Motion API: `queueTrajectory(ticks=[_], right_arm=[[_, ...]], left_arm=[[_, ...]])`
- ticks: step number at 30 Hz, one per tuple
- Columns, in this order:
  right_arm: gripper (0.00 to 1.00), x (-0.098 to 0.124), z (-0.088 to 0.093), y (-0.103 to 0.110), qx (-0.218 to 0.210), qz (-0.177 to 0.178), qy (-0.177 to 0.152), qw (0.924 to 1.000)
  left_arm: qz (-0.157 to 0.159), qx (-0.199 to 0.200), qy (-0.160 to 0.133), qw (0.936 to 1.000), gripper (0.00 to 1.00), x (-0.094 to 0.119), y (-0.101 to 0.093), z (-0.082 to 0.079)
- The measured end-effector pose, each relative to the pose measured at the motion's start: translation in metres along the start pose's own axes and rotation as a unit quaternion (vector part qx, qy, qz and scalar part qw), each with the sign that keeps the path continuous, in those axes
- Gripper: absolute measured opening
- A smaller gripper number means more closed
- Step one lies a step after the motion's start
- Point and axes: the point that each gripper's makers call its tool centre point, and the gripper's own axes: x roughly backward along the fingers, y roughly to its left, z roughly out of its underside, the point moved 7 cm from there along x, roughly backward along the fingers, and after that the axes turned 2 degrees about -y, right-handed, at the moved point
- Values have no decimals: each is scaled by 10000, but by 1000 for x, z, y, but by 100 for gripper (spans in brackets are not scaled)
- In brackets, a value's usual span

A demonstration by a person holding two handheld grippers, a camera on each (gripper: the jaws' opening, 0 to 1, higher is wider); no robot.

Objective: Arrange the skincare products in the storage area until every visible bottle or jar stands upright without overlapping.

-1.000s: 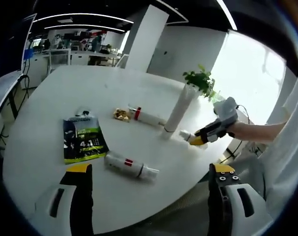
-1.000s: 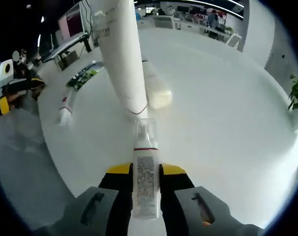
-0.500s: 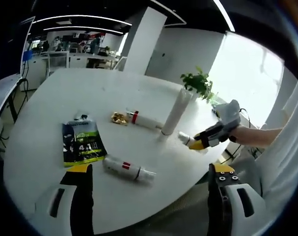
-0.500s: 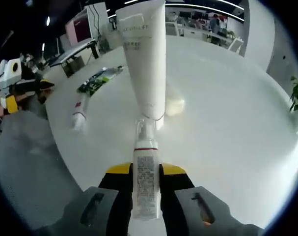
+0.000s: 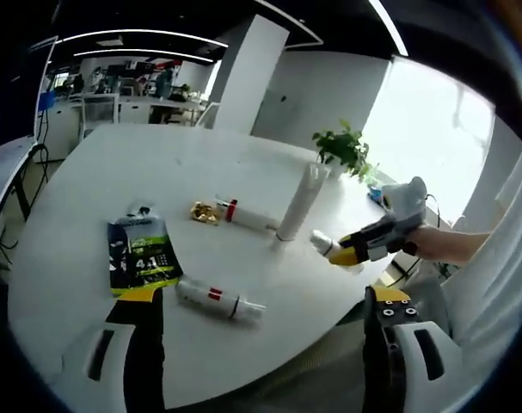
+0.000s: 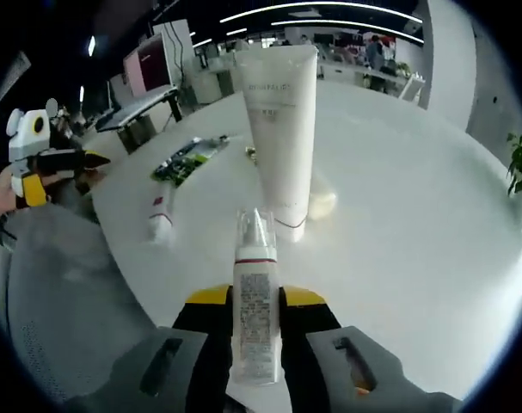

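Now the right hand-held gripper (image 6: 256,320) is clamped on a small bottle with a clear cap (image 6: 255,297), and compared with one second ago it has drawn back from the tall white tube (image 6: 281,129): earlier the tube rose just in front of the bottle's cap, while now there is a clear piece of white surface (image 6: 415,224) between them. The tube stands upright on its cap, in the middle of the round surface. In the left gripper view, the held bottle (image 5: 322,243) is lifted near the edge of the surface, to the right of the tube (image 5: 297,201). The left hand-held gripper (image 5: 262,314) has its jaws wide apart and holds nothing, hovering over the near edge. Two white bottles with red bands are not yet upright: one (image 5: 218,298) lies near a green and black sachet (image 5: 142,255), the other (image 5: 246,215) lies beside a small golden object (image 5: 201,212). So the task seems only partly done; probably the held bottle must next be set down standing, apart from the tube, and then the two lying bottles need raising.
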Motion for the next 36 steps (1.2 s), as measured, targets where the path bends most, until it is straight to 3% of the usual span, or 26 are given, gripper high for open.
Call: queueTrajectory(ticks=[21, 29, 36], right_arm=[[20, 19, -10, 27, -72, -140, -640, 9978], [20, 23, -26, 49, 29, -382, -1135, 9928], [20, 25, -40, 75, 244, -739, -1527, 9852]], left_arm=[[225, -84, 99, 9997, 86, -6, -14, -1], [598, 109, 105, 9981, 83, -18, -35, -1], [755, 200, 13, 9969, 81, -19, -40, -6]])
